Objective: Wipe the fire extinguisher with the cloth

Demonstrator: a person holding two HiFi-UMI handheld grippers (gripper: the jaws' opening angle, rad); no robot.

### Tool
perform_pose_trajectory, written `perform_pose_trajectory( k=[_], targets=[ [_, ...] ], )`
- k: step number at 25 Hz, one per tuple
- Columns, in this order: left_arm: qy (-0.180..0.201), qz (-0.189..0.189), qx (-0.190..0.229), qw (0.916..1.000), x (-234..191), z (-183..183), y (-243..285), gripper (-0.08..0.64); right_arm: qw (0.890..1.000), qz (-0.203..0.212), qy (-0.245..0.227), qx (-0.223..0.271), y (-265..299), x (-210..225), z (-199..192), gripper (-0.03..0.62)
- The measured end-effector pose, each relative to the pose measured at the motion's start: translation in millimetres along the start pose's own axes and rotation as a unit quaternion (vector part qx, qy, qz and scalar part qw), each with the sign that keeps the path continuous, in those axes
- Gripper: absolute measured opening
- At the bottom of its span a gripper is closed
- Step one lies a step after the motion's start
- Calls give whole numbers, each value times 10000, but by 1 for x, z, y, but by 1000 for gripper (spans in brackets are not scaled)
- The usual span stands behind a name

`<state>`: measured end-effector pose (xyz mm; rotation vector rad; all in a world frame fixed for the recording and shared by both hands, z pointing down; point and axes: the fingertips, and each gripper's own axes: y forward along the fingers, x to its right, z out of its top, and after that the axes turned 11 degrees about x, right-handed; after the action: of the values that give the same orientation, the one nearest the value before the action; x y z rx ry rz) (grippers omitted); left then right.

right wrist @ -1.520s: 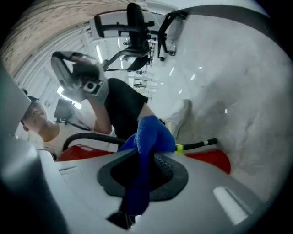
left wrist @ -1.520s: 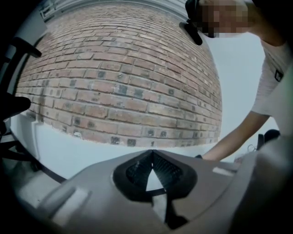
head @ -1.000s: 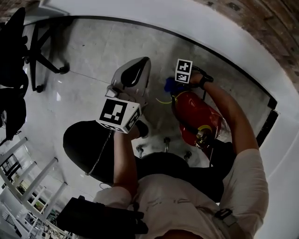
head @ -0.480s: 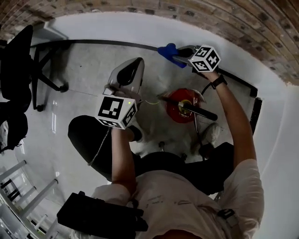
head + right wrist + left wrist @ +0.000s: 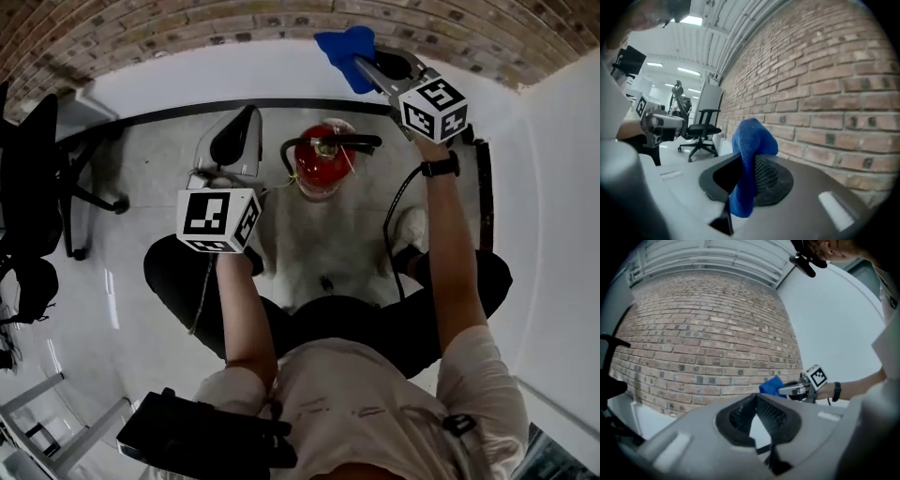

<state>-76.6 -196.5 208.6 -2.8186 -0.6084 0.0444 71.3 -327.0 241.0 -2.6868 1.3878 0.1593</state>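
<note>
Head view: right claw point(image 5: 364, 64) grips the blue cloth point(image 5: 339, 42) well apart from the upright fire extinguisher point(image 5: 321, 171); left claw point(image 5: 246, 117) closed, empty; wiping apparently not under way.

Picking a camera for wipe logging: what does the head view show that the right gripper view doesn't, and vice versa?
Head view only: the red fire extinguisher upright on the floor, untouched. Right gripper view only: ceiling lights. Both: the blue cloth clamped in the right gripper, the brick wall, a black office chair.
</note>
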Motion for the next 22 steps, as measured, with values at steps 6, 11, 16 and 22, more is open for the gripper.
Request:
perform_pose_trajectory(
  k=[6,11,16,22],
  targets=[
    [-132,-132,134,9997,74,43,-38,2,9863,-1317,334,940,-116,-49,101,60],
    [1,-185,83,9998,143,44,-115,2,9848,-1337,438,1015,-201,-155,76,60],
    [39,-102,132,9999,184,60,-188,2,9835,-1473,267,1020,-259,-244,68,60],
    [145,-17,241,9996,256,96,-284,2,9800,-1604,265,1148,-344,-342,85,61]
  ],
)
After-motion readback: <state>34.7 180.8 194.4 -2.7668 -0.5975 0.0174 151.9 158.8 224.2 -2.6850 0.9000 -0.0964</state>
